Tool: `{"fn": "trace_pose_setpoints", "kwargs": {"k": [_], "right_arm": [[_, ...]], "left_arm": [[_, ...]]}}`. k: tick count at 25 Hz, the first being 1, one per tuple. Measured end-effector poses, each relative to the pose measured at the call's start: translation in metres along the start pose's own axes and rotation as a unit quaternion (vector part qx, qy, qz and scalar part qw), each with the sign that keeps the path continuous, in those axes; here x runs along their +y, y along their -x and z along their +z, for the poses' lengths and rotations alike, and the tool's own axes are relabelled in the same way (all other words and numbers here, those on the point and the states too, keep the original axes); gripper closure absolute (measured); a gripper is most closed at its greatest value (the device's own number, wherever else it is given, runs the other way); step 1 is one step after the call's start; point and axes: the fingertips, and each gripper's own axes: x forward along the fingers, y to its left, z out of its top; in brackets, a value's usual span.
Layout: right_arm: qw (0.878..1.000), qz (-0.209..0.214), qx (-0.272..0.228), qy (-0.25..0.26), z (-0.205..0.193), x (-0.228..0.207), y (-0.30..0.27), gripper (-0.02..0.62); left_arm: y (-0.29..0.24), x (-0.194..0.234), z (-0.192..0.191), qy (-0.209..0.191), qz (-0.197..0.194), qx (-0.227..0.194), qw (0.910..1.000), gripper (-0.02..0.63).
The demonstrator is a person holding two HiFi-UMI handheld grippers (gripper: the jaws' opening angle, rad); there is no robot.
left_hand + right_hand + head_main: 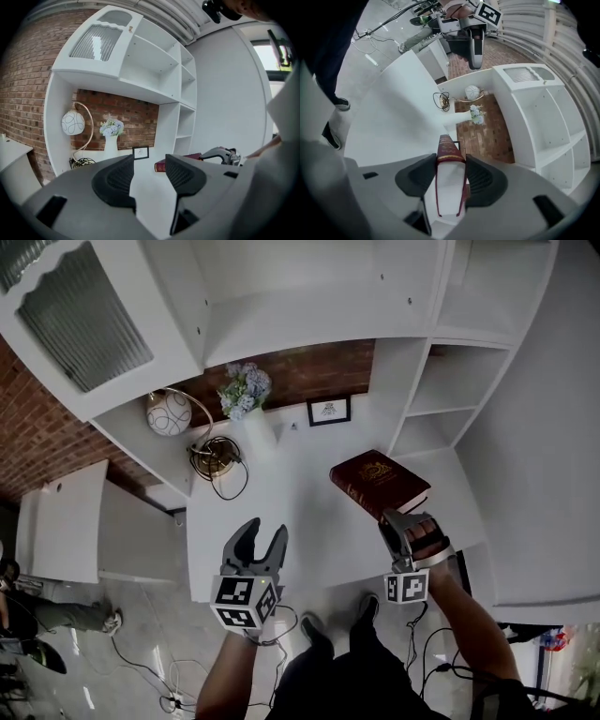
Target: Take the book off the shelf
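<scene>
A dark red book (378,480) with gold print on its cover lies flat just over the white desk top (281,502), in front of the shelf unit. My right gripper (405,519) is shut on its near edge. In the right gripper view the book (446,152) stands edge-on between the pads, page block towards the camera, and the right gripper (451,180) clamps it from both sides. Whether the book touches the desk I cannot tell. My left gripper (261,538) hangs open and empty over the desk's front edge. In its own view the left gripper (149,176) faces the book (161,165).
At the back of the desk stand a round globe lamp (169,413), a white vase of pale flowers (246,390), a small framed picture (328,411) and a coiled cable (214,457). White shelf compartments (450,399) rise at the right. Cables trail on the floor (150,681).
</scene>
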Motion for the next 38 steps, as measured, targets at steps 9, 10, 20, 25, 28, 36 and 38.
{"fn": "trace_pose_setpoints", "kwargs": {"k": [9,10,20,25,28,36,38], "right_arm": [[0.999,0.042,-0.026,0.013,0.007,0.049,-0.035,0.4],[0.999,0.039,-0.028,0.018,0.008,0.051,-0.036,0.4],[0.997,0.045,-0.057,0.029,0.028,0.091,-0.047,0.394],[0.996,0.073,-0.045,0.01,0.023,0.121,-0.052,0.396],[0.995,0.094,-0.039,0.003,0.017,0.137,-0.056,0.39],[0.986,0.155,-0.03,-0.045,0.014,0.165,-0.062,0.371],[0.981,0.172,-0.033,-0.079,0.019,0.165,-0.061,0.364]], "left_arm": [[0.0,0.019,-0.029,0.021,0.035,0.027,0.9988,0.397],[0.001,0.02,-0.031,0.023,0.037,0.029,0.9986,0.397],[-0.014,0.025,-0.055,0.038,0.044,0.049,0.997,0.397],[-0.02,0.029,-0.073,0.051,0.045,0.067,0.9954,0.397],[-0.022,0.031,-0.083,0.062,0.045,0.077,0.9941,0.397],[-0.03,0.031,-0.092,0.066,0.044,0.082,0.9934,0.397],[-0.031,0.033,-0.09,0.068,0.043,0.079,0.9937,0.397]]}}
